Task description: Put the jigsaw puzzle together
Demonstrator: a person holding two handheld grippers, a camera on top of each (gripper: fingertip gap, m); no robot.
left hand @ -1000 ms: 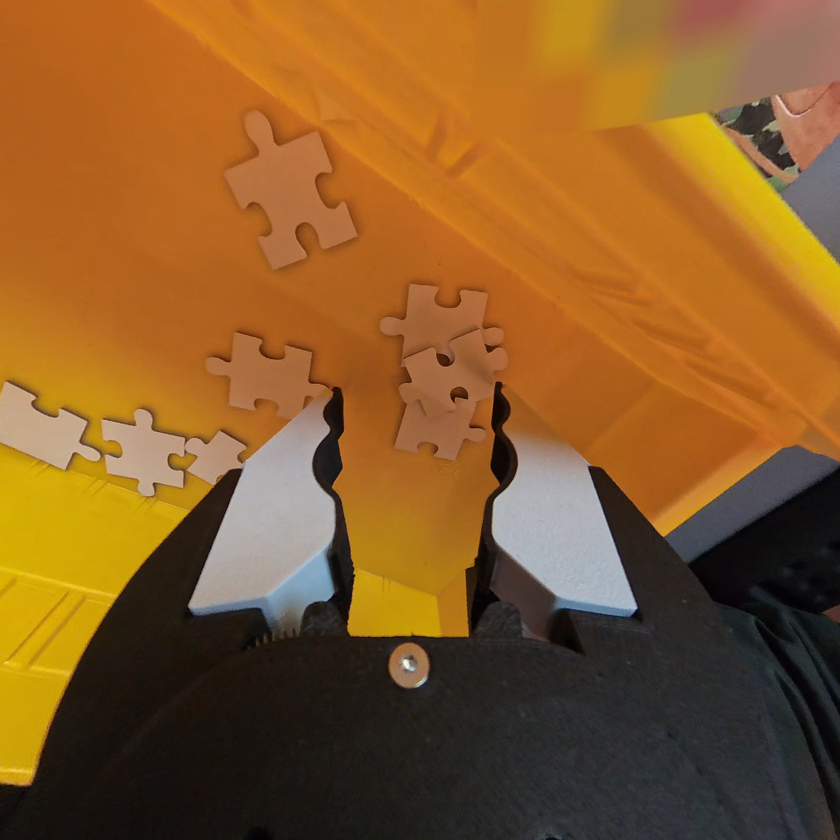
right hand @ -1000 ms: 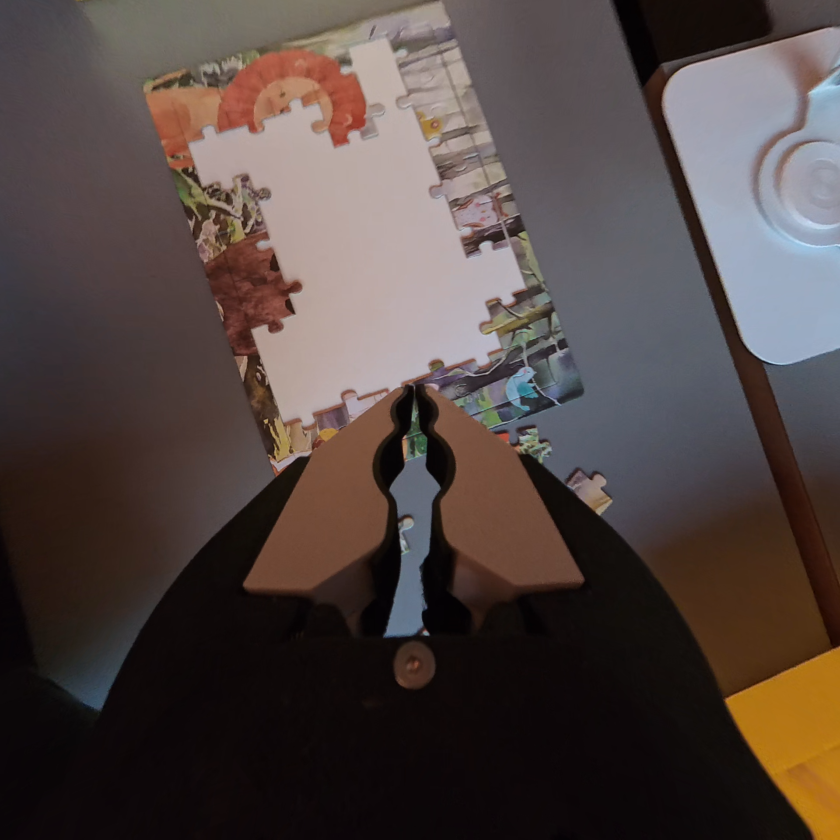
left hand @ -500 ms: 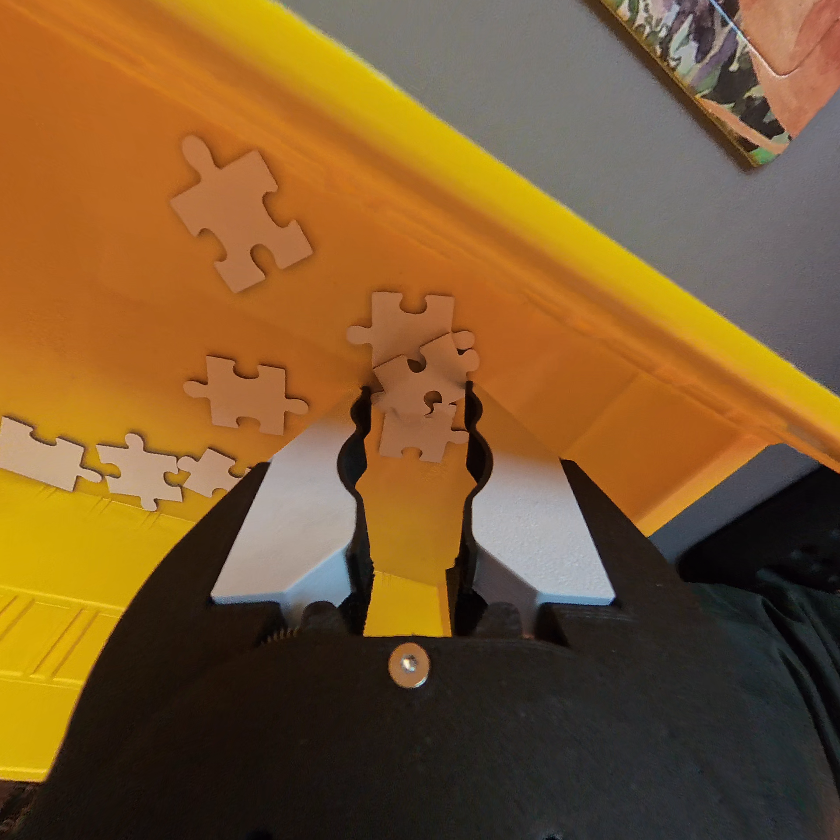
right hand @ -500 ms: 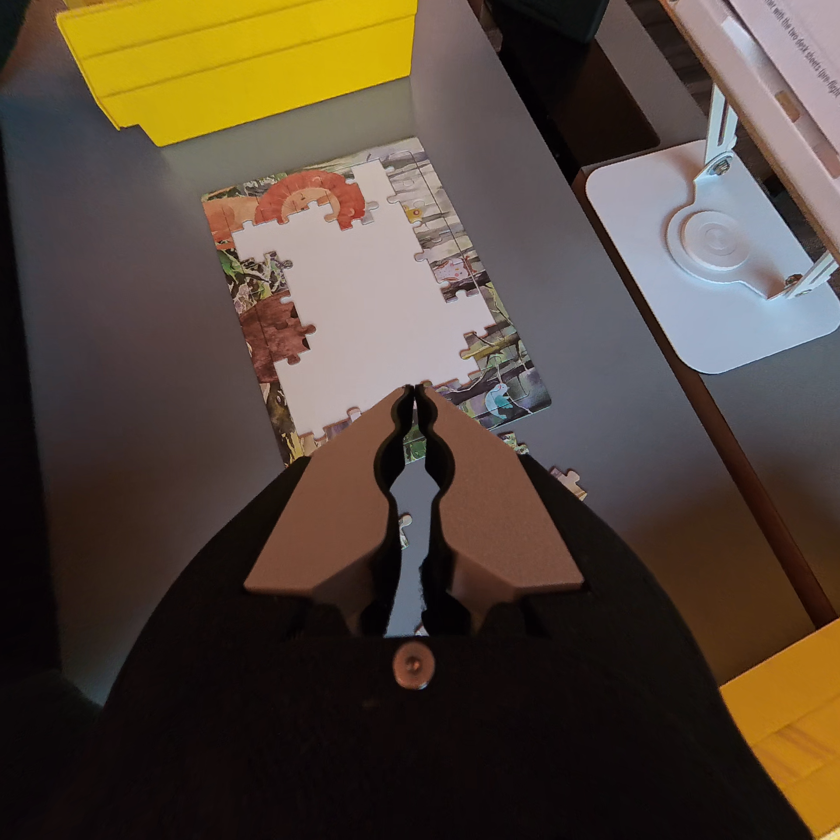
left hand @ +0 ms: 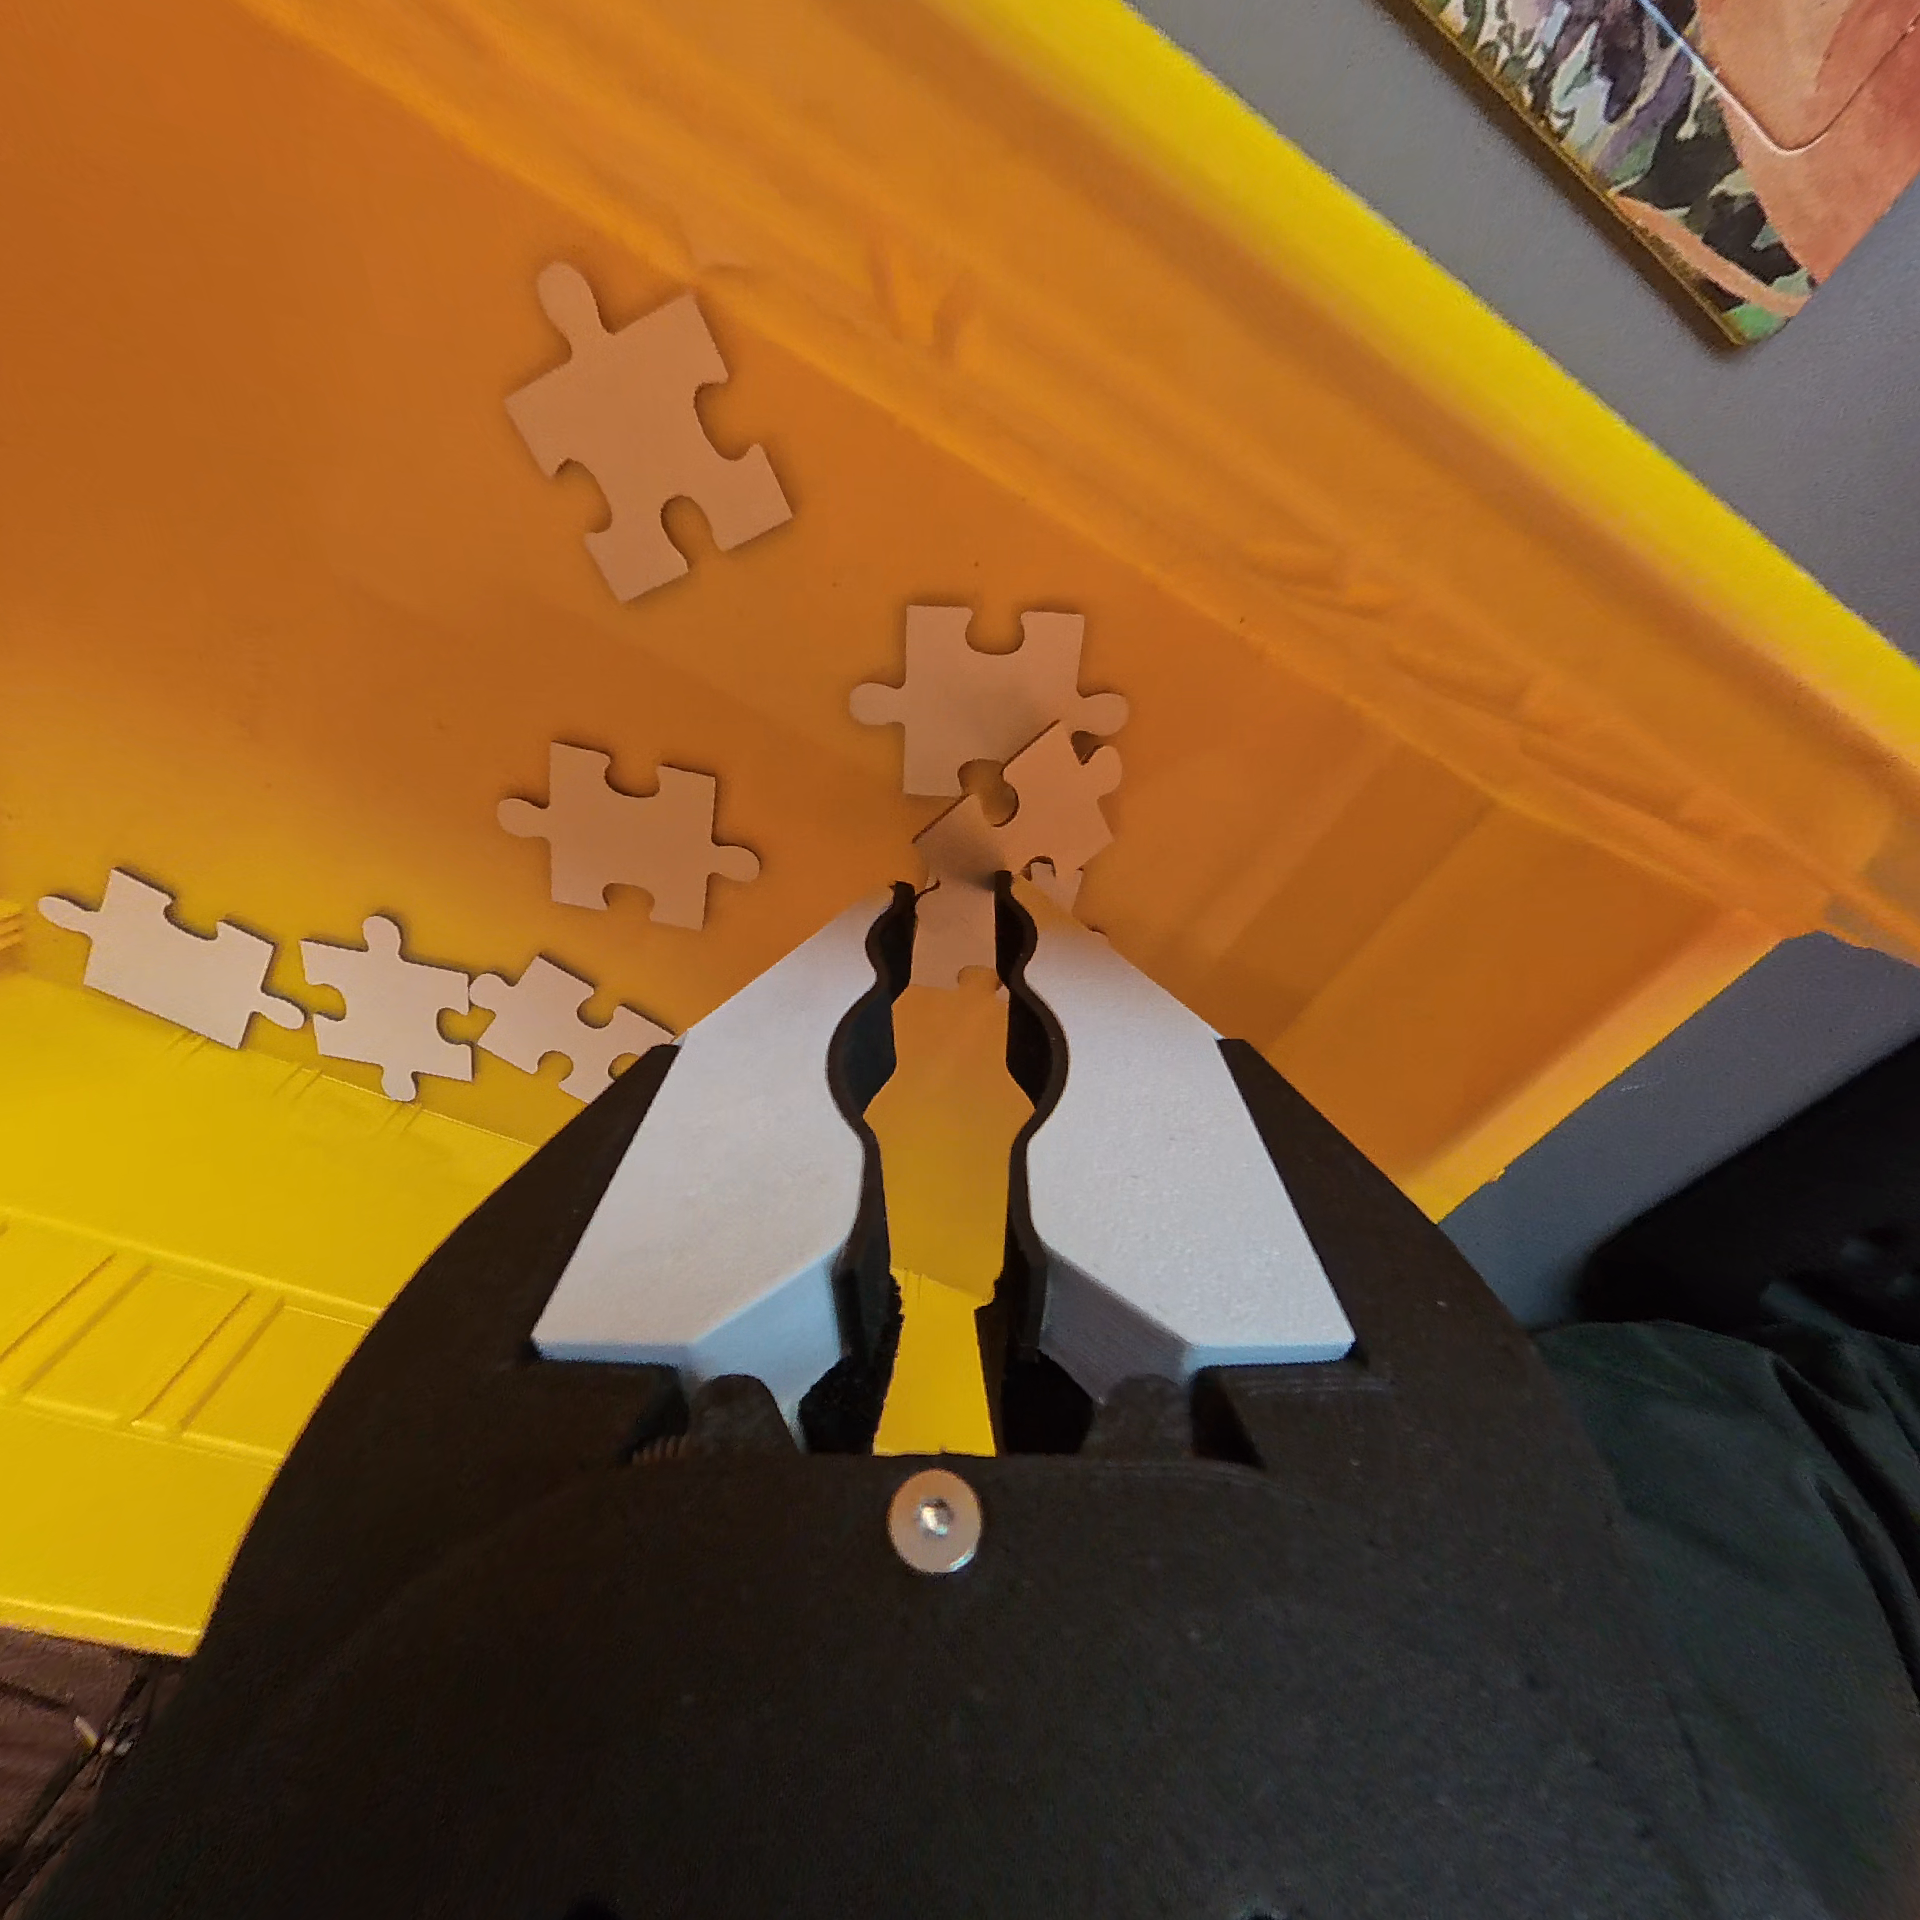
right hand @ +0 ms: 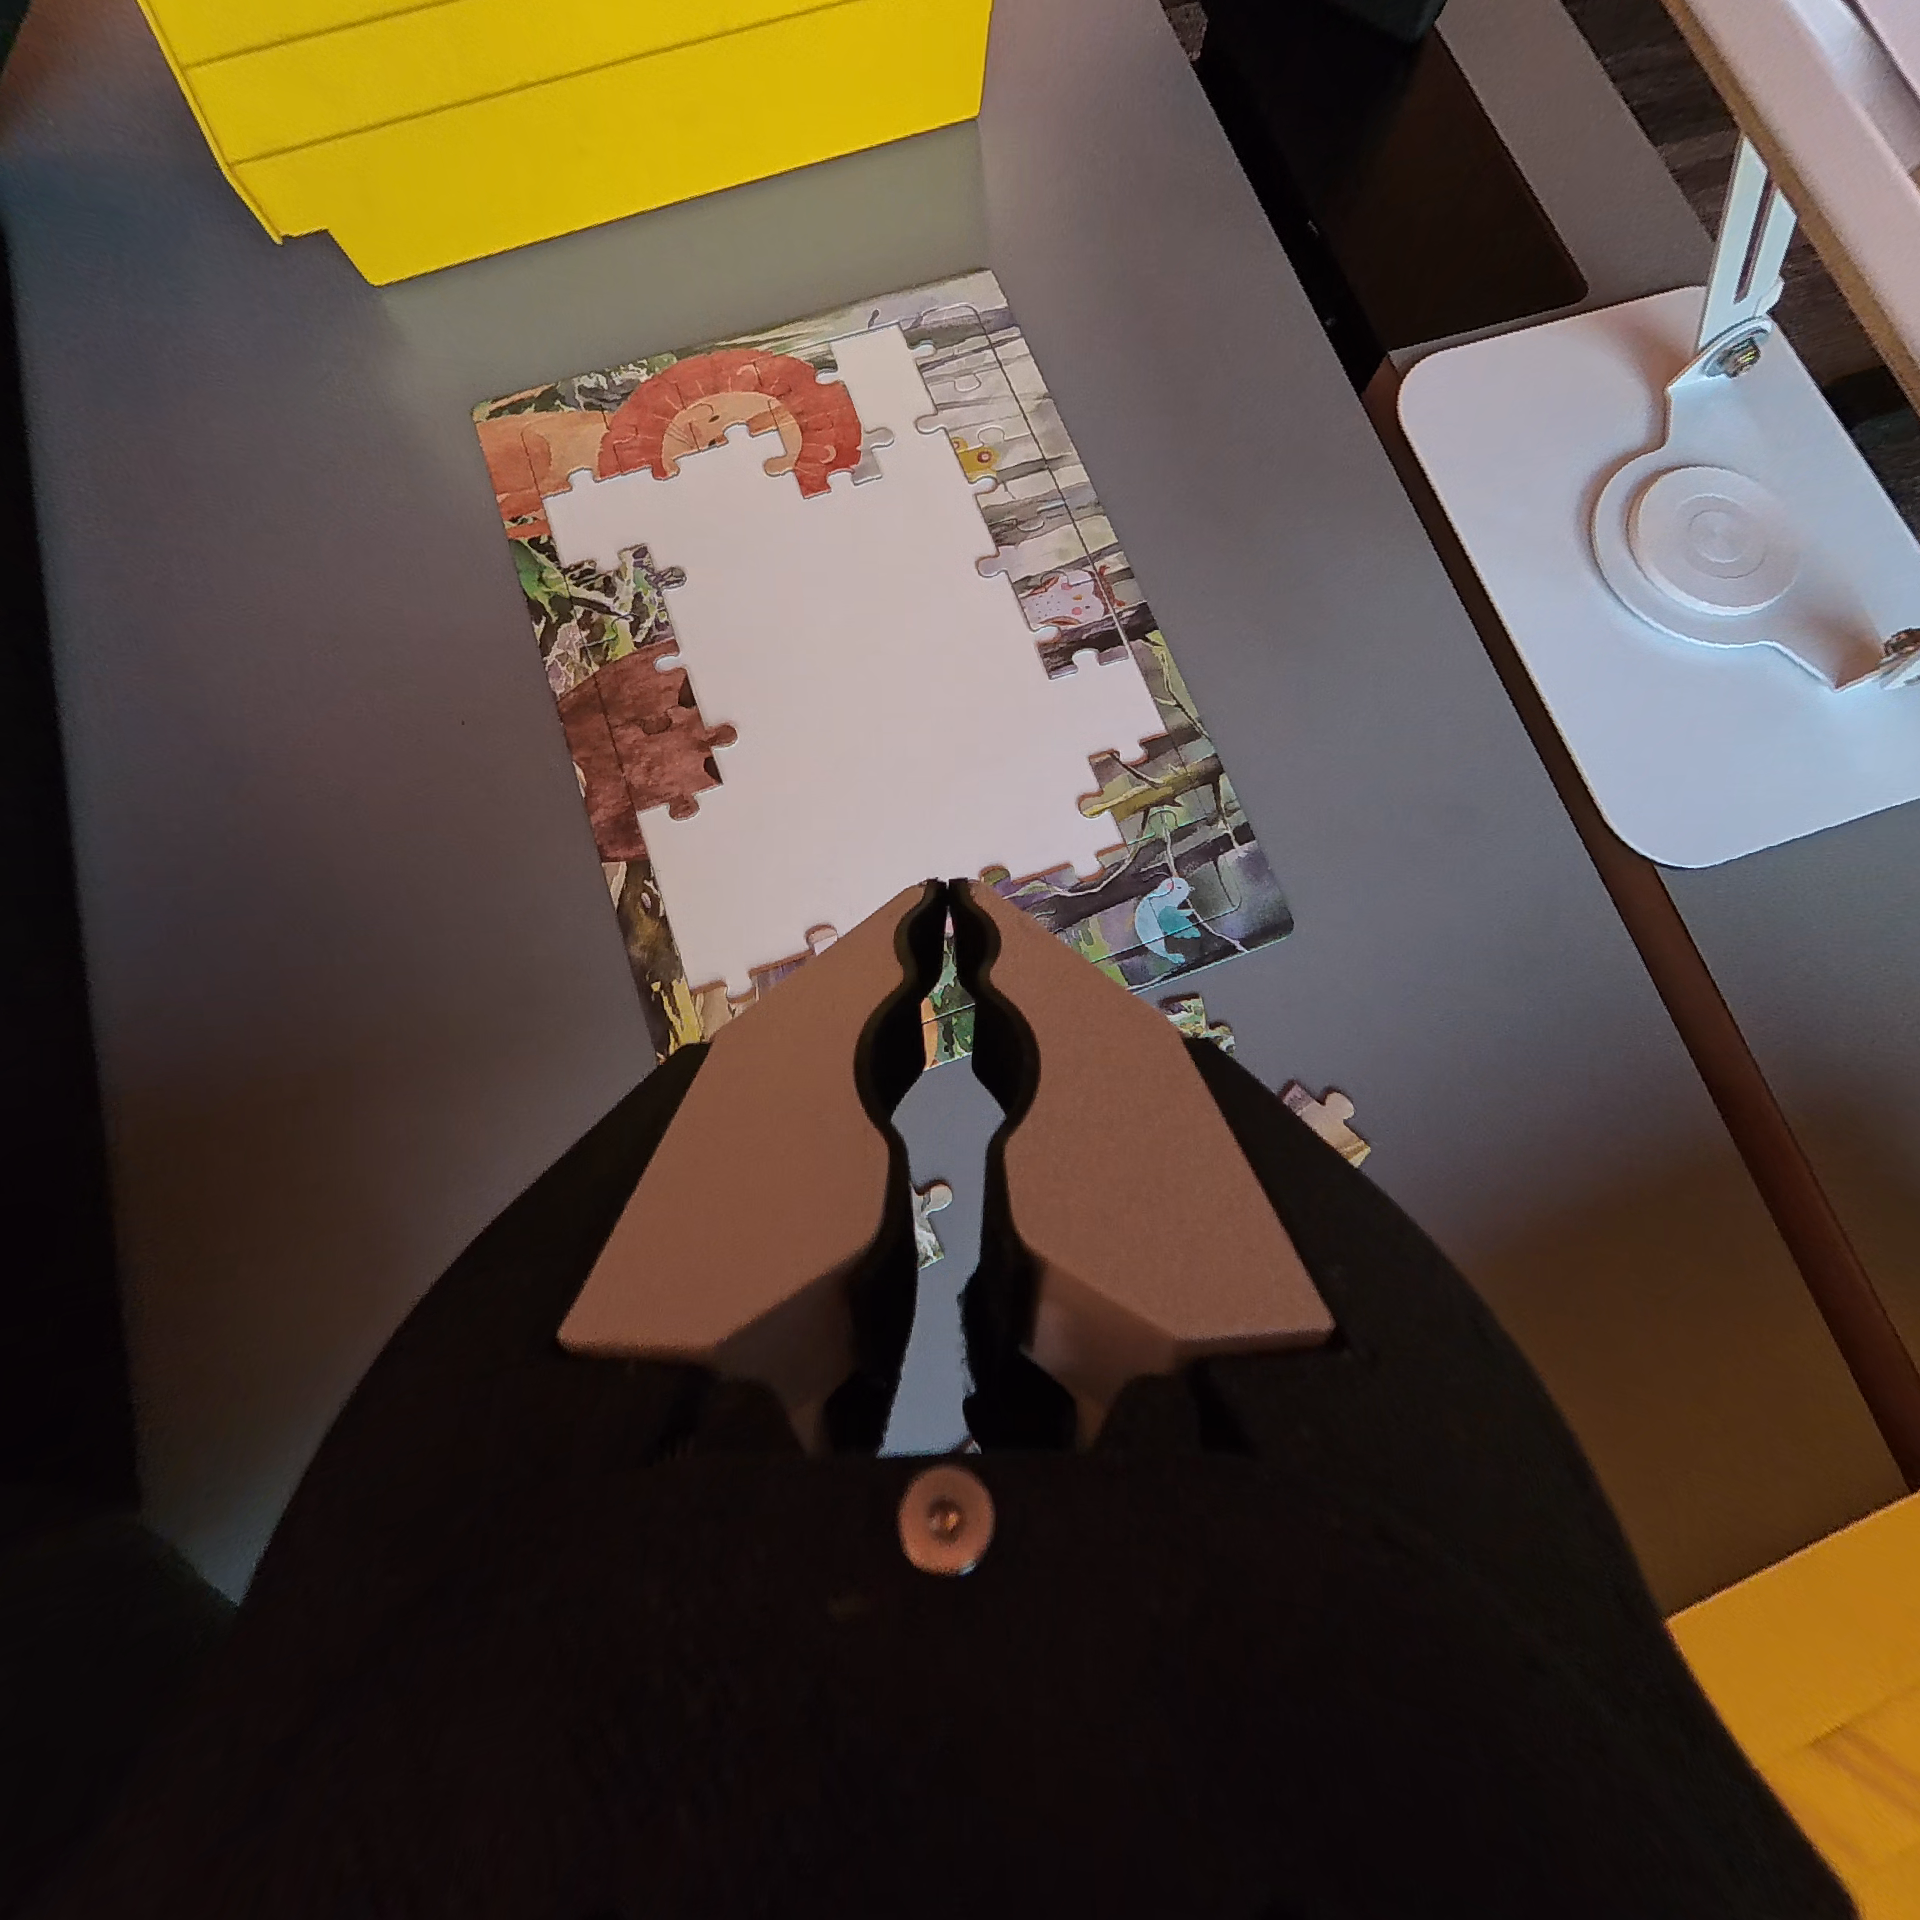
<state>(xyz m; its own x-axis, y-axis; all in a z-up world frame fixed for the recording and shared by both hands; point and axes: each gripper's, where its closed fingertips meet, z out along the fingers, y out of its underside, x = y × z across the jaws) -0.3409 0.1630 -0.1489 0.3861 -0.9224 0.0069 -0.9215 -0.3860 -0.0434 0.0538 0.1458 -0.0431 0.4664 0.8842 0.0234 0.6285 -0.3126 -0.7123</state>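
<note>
In the left wrist view, several white face-down puzzle pieces lie in a yellow bin (left hand: pixel 1351 436). My left gripper (left hand: pixel 951 885) is nearly closed, with its tips pinching one piece (left hand: pixel 951 940) at the near end of a small overlapping pile (left hand: pixel 987 707). In the right wrist view, the puzzle board (right hand: pixel 862 675) lies on the grey table, with its pictured border assembled around a bare white middle. My right gripper (right hand: pixel 940 883) is shut and empty, and hovers over the board's near edge.
Single pieces (left hand: pixel 644 436) (left hand: pixel 629 831) lie to the left in the bin, and a row of three (left hand: pixel 384 1008) lies along its near wall. Loose pictured pieces (right hand: pixel 1325 1117) (right hand: pixel 930 1216) lie on the table near the board. The yellow bin (right hand: pixel 582 135) stands beyond the board, and a white stand base (right hand: pixel 1662 582) is at the right.
My left gripper has moved in on the pile and closed around one piece. The right gripper has stayed shut and risen back, so more of the table and the bin show.
</note>
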